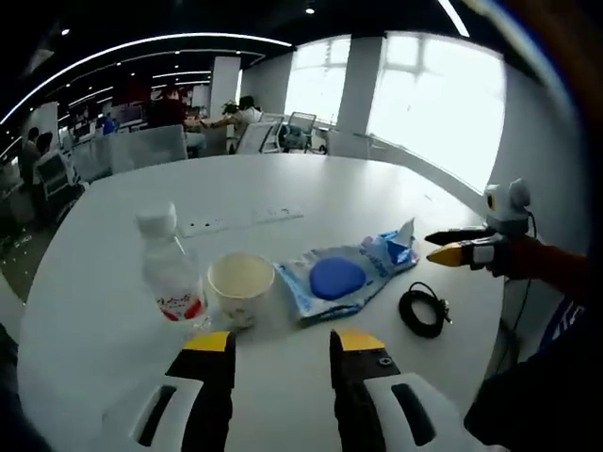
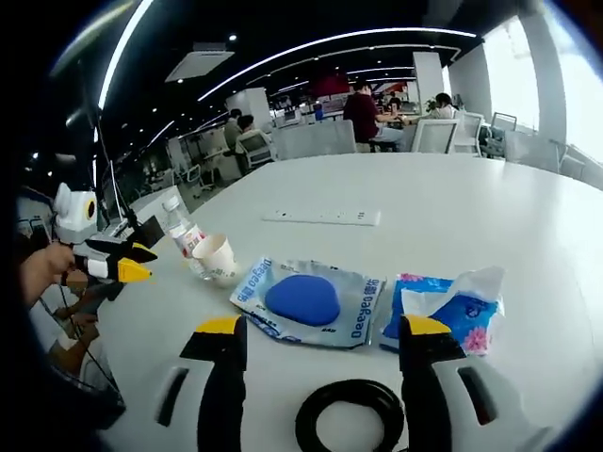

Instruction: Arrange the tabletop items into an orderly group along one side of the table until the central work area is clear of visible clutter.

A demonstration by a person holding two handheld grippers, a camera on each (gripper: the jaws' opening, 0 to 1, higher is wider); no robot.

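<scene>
Both hand-held grippers, left and right, hovered with jaws apart, empty. Bottle, cup, pouch, tissues and cable lay mid-worktop. Judged: sorting not begun; next, grasp the cable.

Brightly lit by blown-out windows and ceiling strip lights; soft shadows on the table; edges bowed by fisheye, slightly blurred.
</scene>
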